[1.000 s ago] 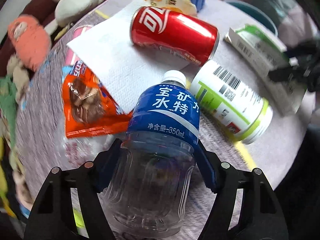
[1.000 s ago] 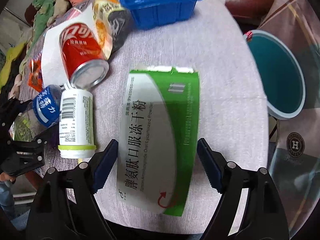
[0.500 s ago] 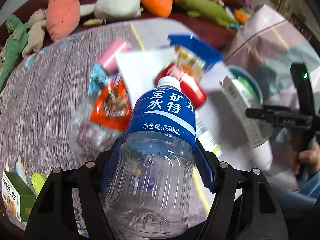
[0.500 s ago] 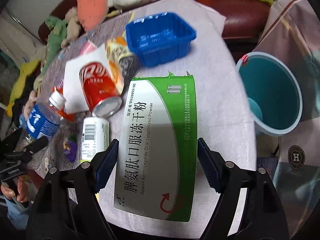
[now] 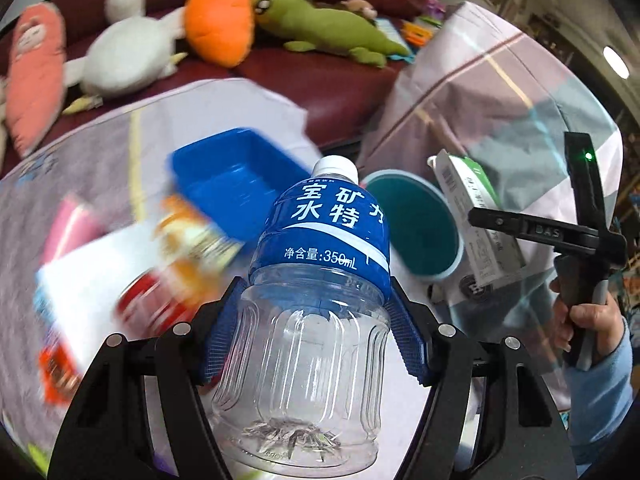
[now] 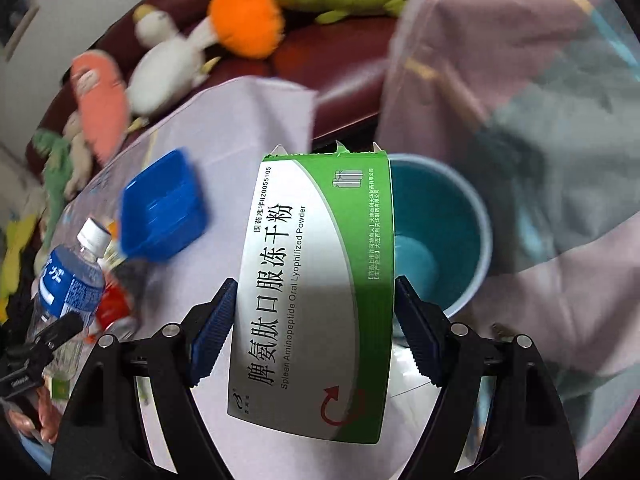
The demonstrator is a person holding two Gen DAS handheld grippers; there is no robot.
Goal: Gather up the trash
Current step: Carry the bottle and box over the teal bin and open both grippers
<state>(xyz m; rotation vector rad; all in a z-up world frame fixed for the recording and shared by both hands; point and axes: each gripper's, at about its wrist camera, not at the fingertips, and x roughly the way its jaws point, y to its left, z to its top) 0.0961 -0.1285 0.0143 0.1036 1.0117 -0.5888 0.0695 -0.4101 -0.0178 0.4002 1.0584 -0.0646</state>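
My left gripper [image 5: 316, 320] is shut on an empty clear water bottle [image 5: 316, 300] with a blue label and white cap, held above the table. My right gripper [image 6: 314, 320] is shut on a flat green and white medicine box [image 6: 316, 280], lifted off the table. A teal bin [image 6: 436, 232] with a pale rim stands beyond the table's right edge, partly behind the box; it also shows in the left wrist view as the bin [image 5: 416, 232] just right of the bottle. A red can [image 5: 156, 300] lies blurred on the table.
A blue plastic tray [image 5: 232, 176], a white napkin [image 5: 84, 280], snack wrappers [image 5: 192, 236] and a pink packet [image 5: 68, 224] lie on the round clothed table [image 6: 240, 120]. Plush toys [image 5: 216, 28] fill the dark red sofa behind. A pale checked cloth [image 6: 520, 80] hangs at right.
Both grippers have risen off the table and swung right toward the teal bin, each still holding its item. The view now takes in the sofa and toys.
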